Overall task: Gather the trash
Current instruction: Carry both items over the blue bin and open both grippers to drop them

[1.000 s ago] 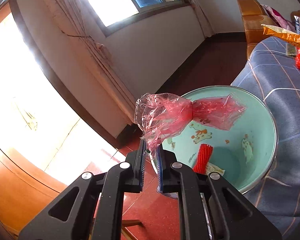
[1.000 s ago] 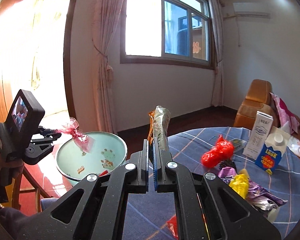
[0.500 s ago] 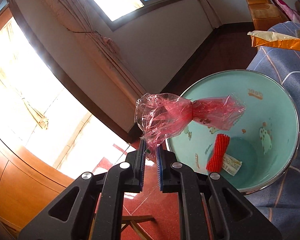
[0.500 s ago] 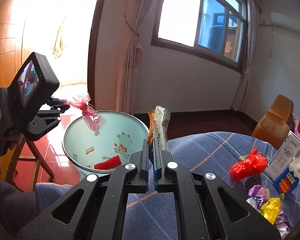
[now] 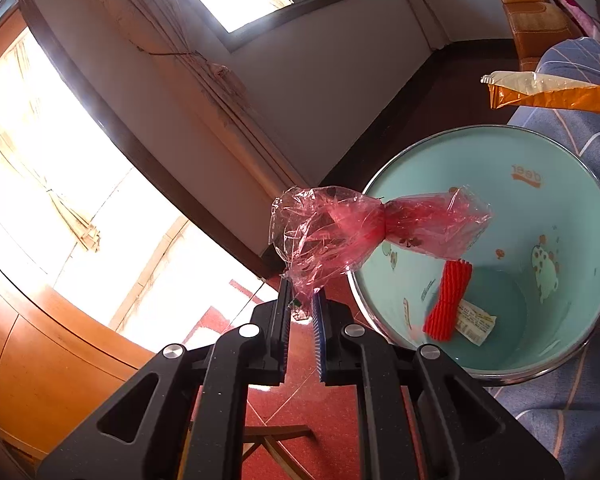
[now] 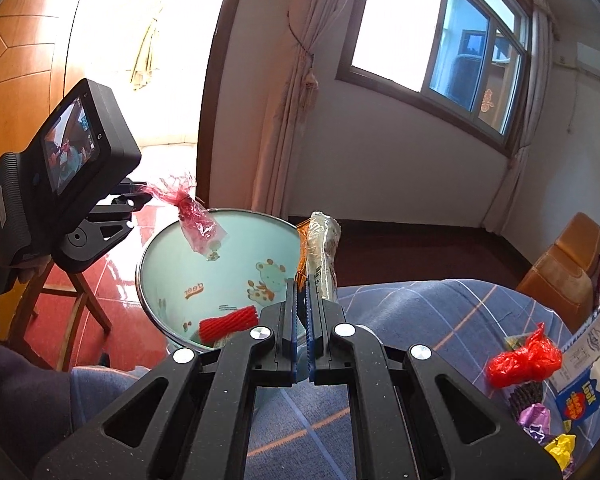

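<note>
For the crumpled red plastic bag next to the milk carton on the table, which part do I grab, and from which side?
Grip the crumpled red plastic bag across its raised upper lobe, coming down from above on its open left side. It sits as a soft lump with a peak on top; the blue and white milk carton crowds its right, and shiny sweet wrappers lie just in front.

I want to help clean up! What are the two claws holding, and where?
Left claw pinches the pink cellophane wrapper by its end. Right claw pinches the snack packet near its bottom.

The bin [image 5: 560,208] mouth gapes open; only the red wrapper [image 5: 380,228] overhangs its rim.
</note>
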The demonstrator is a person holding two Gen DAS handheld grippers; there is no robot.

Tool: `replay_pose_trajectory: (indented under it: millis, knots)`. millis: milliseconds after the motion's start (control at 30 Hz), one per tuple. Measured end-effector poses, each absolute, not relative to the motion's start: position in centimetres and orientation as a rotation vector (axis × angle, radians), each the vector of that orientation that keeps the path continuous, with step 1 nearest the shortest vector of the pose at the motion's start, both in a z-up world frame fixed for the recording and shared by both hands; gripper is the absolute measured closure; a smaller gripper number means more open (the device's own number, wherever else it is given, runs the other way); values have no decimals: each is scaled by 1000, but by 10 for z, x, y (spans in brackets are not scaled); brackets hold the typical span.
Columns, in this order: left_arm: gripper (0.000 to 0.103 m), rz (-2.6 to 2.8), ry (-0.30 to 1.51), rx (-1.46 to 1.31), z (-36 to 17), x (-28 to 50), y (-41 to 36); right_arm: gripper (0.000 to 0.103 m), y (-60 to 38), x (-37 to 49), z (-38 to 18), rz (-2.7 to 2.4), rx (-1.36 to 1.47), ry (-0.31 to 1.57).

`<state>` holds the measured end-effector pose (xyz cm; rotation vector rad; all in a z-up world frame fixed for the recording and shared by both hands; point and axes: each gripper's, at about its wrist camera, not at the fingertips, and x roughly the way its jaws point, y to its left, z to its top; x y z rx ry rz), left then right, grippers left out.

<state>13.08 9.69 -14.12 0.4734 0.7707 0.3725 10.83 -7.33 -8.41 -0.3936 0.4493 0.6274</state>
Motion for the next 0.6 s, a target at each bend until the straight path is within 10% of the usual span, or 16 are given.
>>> replay_pose_trajectory:
  millis: [233, 367, 600]
  knots:
    - [89, 344, 768, 441, -140, 129, 96, 99, -68, 108, -84, 639, -408, 457]
    - [41, 305, 748, 427, -139, 127, 89, 94, -63, 108, -86, 649, -420, 461]
    - [23, 246, 731, 366, -133, 120, 78, 62, -74, 108, -84, 565, -379, 474]
